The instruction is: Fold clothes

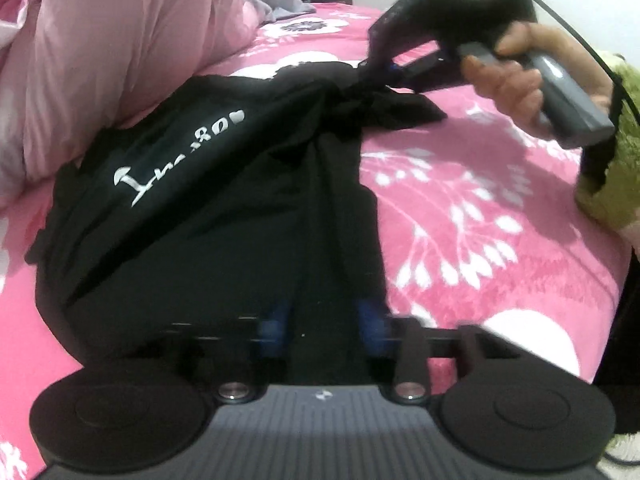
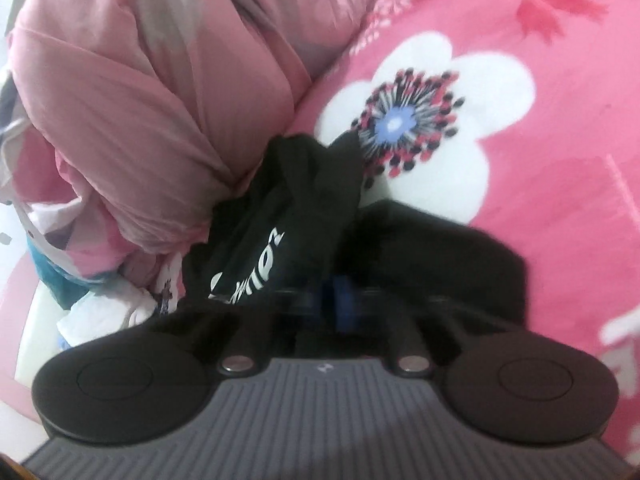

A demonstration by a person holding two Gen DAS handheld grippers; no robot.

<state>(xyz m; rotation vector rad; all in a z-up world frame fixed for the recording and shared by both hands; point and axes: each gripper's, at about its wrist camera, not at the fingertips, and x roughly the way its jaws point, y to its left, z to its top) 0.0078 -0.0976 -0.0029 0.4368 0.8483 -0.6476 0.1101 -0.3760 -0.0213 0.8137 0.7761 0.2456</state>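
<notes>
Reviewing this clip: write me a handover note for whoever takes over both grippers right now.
Left gripper: shut on the near edge of the black T-shirt.
Right gripper: shut on a bunched far corner of it.
The shirt, white lettering up, lies partly lifted on the pink floral blanket, beside the pink duvet.
Done: both ends gripped.
Left: spread it flat, fold.

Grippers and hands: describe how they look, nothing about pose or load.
Each gripper has a grey ribbed body, two round black discs, black finger arms and blue pads. The right gripper is black with a grey handle, gripped by a bare hand; a black cable trails off it.
</notes>
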